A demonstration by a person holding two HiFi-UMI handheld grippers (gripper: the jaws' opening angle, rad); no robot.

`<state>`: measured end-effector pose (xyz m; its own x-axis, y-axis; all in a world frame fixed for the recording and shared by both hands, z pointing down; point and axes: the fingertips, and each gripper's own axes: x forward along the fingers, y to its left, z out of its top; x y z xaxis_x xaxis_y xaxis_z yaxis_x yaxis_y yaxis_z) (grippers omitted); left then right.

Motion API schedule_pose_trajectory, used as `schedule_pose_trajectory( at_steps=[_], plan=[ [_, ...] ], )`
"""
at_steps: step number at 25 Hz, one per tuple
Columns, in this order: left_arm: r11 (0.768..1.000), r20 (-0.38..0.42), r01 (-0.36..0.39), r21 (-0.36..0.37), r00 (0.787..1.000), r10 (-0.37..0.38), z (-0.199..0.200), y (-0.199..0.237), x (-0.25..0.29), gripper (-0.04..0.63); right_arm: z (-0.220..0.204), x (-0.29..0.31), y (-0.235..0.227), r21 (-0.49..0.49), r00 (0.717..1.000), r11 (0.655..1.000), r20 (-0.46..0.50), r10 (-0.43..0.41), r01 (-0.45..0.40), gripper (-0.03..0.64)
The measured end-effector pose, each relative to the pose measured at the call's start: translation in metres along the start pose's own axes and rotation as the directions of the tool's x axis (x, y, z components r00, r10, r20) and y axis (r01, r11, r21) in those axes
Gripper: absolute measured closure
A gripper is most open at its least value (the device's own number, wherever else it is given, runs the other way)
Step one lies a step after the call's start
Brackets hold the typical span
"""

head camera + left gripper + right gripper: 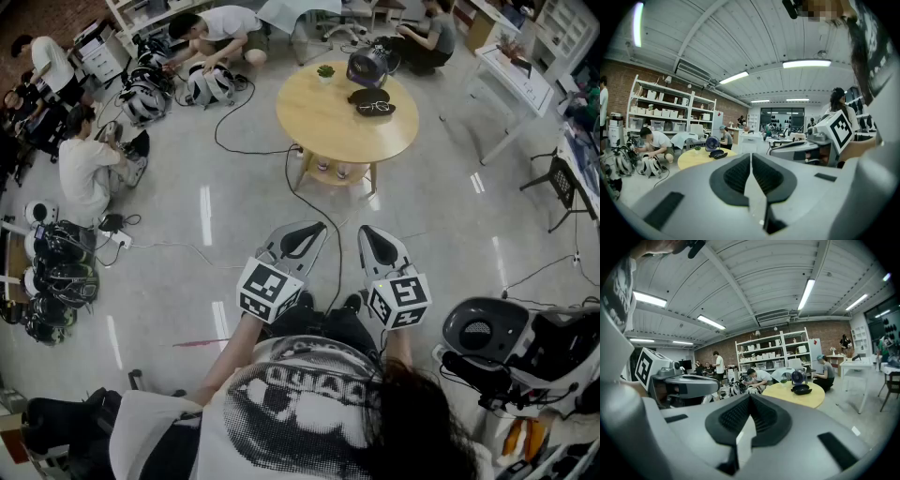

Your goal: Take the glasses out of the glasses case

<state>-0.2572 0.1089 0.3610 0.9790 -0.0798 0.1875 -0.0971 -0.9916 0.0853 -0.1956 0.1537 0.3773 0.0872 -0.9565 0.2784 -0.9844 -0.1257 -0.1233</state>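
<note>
Approach stage, probably: glasses case (364,96) is seen open near the round table's (319,122) far right edge, glasses (377,109) seemingly inside. Left gripper (302,239) and right gripper (375,244) are held closed and empty, well away. Table has to be reached, jaws opened.

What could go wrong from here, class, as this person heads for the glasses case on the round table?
1. A black cable runs across the floor from the table toward the person's feet; it could trip them.
2. The fan stands close behind the glasses case; a reaching gripper might knock it.
3. The left gripper and right gripper are both shut; they must open before gripping anything.
</note>
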Motion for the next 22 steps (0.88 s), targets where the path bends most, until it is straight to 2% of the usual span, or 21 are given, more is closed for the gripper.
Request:
schedule_pose_trajectory(
  at_steps=[12,22],
  plan=[
    [1.000,-0.030,-0.018,-0.025,0.999,0.017,-0.003,-0.020,0.046,0.574,-0.003,-0.006,-0.041,0.009,0.999,0.999,-0.013,0.047,-0.047,0.620],
    [0.999,0.005,-0.050,-0.005,0.999,0.050,0.015,-0.050,0.119,0.574,0.004,-0.021,-0.120,-0.026,0.997,0.997,-0.009,0.078,-0.079,0.620]
  ],
)
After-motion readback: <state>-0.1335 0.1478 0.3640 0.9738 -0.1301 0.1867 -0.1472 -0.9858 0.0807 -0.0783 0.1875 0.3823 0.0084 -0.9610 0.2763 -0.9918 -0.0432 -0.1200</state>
